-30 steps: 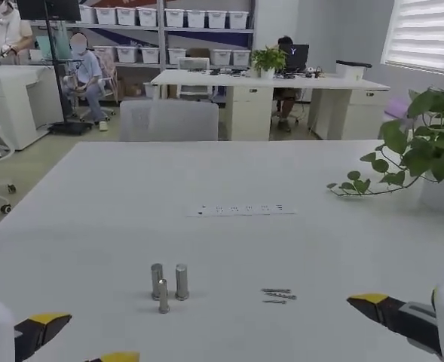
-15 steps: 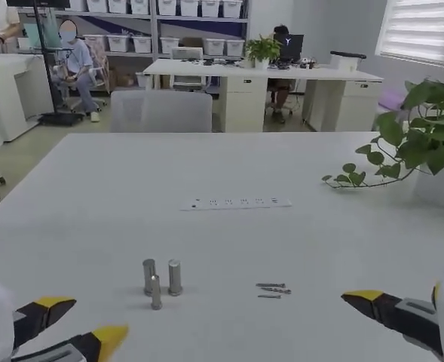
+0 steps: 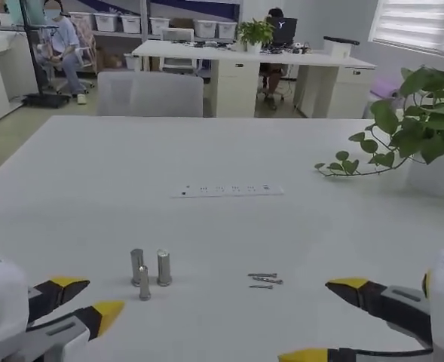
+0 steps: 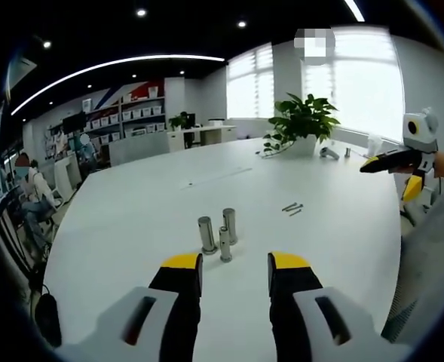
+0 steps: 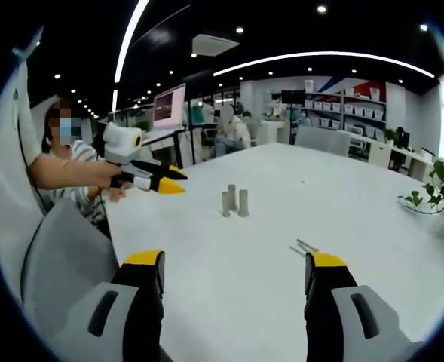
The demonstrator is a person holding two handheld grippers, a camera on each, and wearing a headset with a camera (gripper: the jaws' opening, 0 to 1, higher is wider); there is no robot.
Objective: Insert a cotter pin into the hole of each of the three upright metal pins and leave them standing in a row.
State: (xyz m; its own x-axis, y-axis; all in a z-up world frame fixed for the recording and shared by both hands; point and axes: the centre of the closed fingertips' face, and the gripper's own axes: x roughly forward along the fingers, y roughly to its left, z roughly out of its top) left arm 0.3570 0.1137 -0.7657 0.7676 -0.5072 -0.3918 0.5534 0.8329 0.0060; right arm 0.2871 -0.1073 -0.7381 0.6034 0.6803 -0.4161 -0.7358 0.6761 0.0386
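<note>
White table surface in an open office; a grey chair and a long desk stand beyond its far edge.

Head view:
- Three upright metal pins stand in a tight cluster, two side by side and one in front. They are ahead of the left gripper tips, apart from them.
- Loose cotter pins lie flat on the table, ahead of the right gripper and between the two grippers.
- A power strip lies well beyond both sets of jaws.
- A potted plant trails leaves over the table, far outboard of the right jaws.

Left gripper view: the jaws are parted by a moderate gap and grip nothing. The metal pins line up with that gap, just beyond the tips. The cotter pins lie farther out, toward the right gripper.

Right gripper view: the jaws are spread wide and grip nothing. The cotter pins lie just past the tip of one jaw. The metal pins stand farther ahead, in line with the gap. This view also shows a person's forearm carrying the left gripper.

Nothing lies between either set of jaws and the parts.
</note>
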